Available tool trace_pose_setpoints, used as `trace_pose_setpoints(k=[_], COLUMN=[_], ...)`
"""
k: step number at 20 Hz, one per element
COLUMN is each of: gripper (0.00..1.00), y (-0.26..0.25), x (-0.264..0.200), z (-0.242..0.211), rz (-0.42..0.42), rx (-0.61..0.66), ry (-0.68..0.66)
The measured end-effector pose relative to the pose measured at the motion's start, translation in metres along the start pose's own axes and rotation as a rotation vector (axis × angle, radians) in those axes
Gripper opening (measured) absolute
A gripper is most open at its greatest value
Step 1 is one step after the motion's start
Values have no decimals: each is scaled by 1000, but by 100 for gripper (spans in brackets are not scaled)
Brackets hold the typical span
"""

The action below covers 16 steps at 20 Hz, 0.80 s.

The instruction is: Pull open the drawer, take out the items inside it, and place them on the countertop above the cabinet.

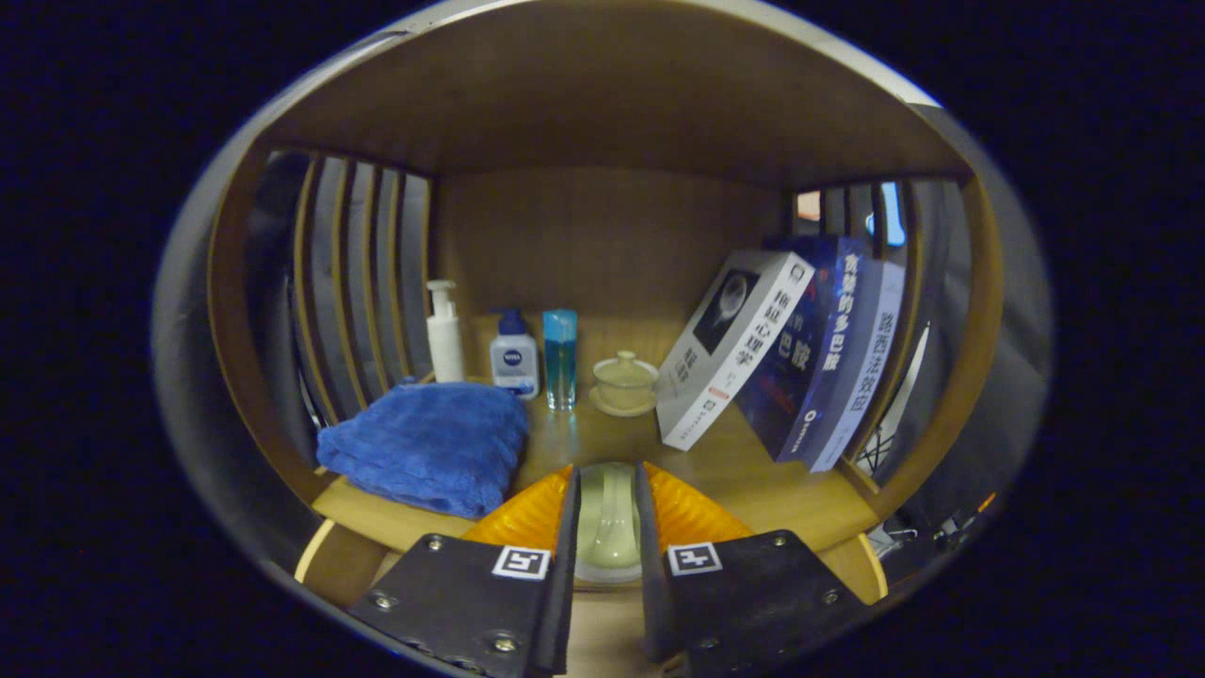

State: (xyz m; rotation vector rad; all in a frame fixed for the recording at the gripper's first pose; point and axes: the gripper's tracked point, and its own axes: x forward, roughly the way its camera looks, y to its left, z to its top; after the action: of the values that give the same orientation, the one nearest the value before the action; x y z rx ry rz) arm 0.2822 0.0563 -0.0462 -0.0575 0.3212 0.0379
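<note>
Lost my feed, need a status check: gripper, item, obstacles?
Gripper shut on pale green ceramic spoon. Held at the wooden countertop edge. Folded blue towel close beside; lidded pale teacup ahead.

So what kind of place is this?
Probably a wooden shelf nook in a home-style cabinet: leaning books, toiletry bottles, a lidded cup and a blue towel. The gripper holds a pale spoon-like thing.

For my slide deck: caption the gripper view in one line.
Gripper holding a pale spoon between its fingers above the wooden countertop, facing a blue towel, bottles, lidded cup and leaning books.
</note>
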Motion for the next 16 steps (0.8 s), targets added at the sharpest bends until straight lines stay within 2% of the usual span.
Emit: trace_pose_setpoints(k=[3, 7, 12, 16], gripper=[31, 31, 34, 43], y=[3, 22, 31, 31], x=[-46, -99, -155, -183], z=[16, 18, -6, -30], rz=[-15, 39, 63, 80], rx=[-23, -45, -16, -12], ry=[-99, -225, -303, -337])
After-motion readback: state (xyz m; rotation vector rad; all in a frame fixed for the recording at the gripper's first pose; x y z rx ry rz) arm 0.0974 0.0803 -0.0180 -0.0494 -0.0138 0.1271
